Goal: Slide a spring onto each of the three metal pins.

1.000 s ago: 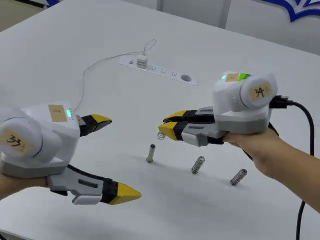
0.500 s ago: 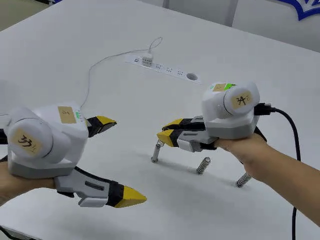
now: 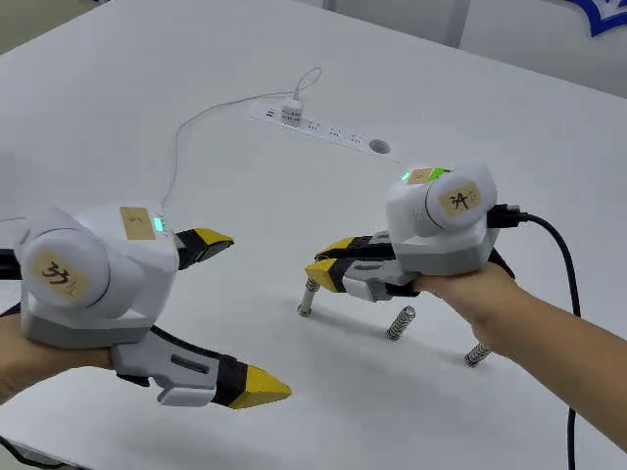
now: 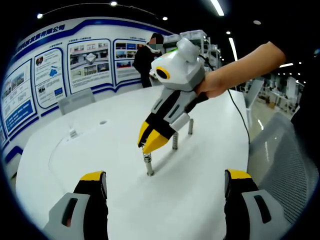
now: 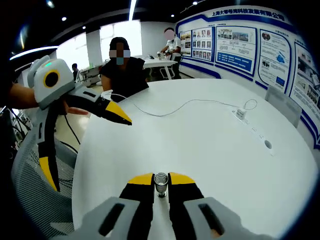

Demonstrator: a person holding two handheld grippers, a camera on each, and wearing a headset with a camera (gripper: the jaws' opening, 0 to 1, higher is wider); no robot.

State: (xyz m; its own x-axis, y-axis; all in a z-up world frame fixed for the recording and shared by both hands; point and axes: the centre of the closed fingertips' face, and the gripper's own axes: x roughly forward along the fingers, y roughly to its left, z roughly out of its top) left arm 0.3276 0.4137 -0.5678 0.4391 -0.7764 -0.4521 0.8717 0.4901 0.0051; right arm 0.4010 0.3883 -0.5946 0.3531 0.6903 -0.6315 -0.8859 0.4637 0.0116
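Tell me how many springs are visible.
3. The first spring is in the right gripper, atop a pin; the second spring stands on the table beside it; the third spring farther right in the head view. None seems hidden.

You have on your white table [image 3: 118, 88] a flat white power strip [image 3: 338, 137], a small white plug [image 3: 293, 115] seated near the strip's left end, and a thin white cable [image 3: 177, 145] curling away from it.

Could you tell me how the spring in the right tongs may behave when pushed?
Probably light: the spring is thin wire. Its open coils would likely squash or buckle on the pin. Round, it may roll if dropped.
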